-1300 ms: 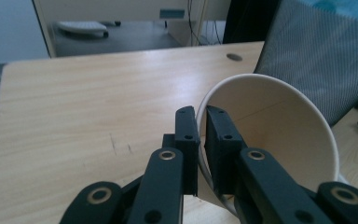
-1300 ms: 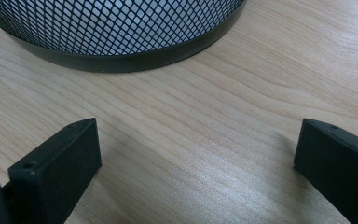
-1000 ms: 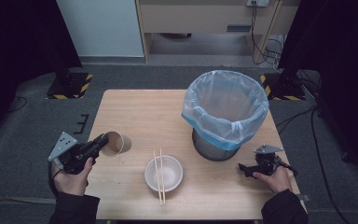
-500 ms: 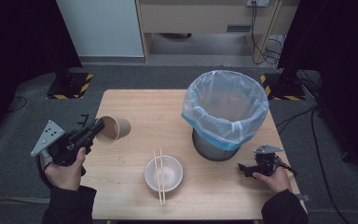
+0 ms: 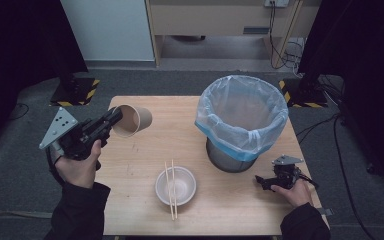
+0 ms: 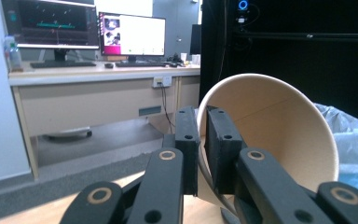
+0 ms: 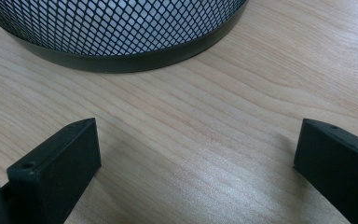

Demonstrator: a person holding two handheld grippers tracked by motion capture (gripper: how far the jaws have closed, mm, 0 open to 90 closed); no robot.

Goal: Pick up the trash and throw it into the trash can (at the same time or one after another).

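Tan paper, one cup (image 5: 131, 120) — you have it pinched by the rim in your left gripper (image 5: 111, 120), one pad inside the wall and one outside, above the desk's (image 5: 145, 165) left edge. The cup lies on its side in the air: its long axis runs roughly level, with the open mouth facing your left gripper and the base pointing right, toward the bin. Count the rest: one white bowl (image 5: 176, 185) near the front edge, two chopsticks (image 5: 171, 190) laid across its left rim, and one mesh bin (image 5: 242, 123) (lined with a pale blue bag) on the right. Your right gripper (image 5: 261, 183) rests on the desk just in front of the bin's base — jaws spread wide, nothing between them.
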